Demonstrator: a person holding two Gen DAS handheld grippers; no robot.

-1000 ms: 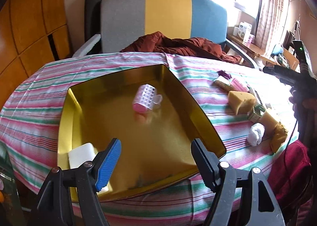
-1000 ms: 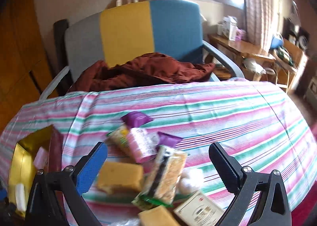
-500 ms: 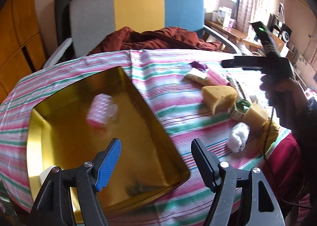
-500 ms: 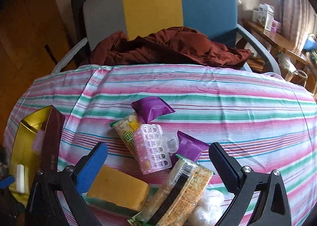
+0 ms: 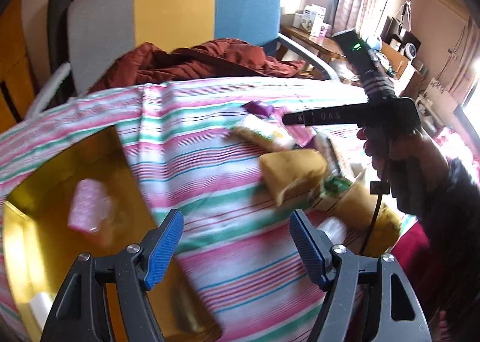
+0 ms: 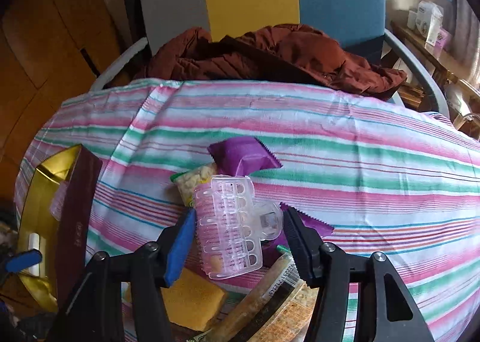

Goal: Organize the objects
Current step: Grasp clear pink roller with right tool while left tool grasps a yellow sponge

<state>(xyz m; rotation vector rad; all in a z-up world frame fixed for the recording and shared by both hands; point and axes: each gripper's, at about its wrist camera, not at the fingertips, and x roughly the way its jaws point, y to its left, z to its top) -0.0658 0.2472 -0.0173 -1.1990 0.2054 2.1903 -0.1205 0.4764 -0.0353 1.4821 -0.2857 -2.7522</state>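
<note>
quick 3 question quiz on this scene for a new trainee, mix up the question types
1. True or false: the right gripper has its jaws on either side of the clear hair clip.
2. Multiple choice: what lies in the gold tray in the left wrist view? A) a purple packet B) a pink hair clip C) a yellow sponge
3. Fill in: the left gripper holds ____ between its jaws.

Key:
1. True. Whether the pads touch it yet cannot be told.
2. B, the pink hair clip. The purple packet and yellow sponge lie on the striped cloth.
3. Nothing; it is open over the cloth.
</note>
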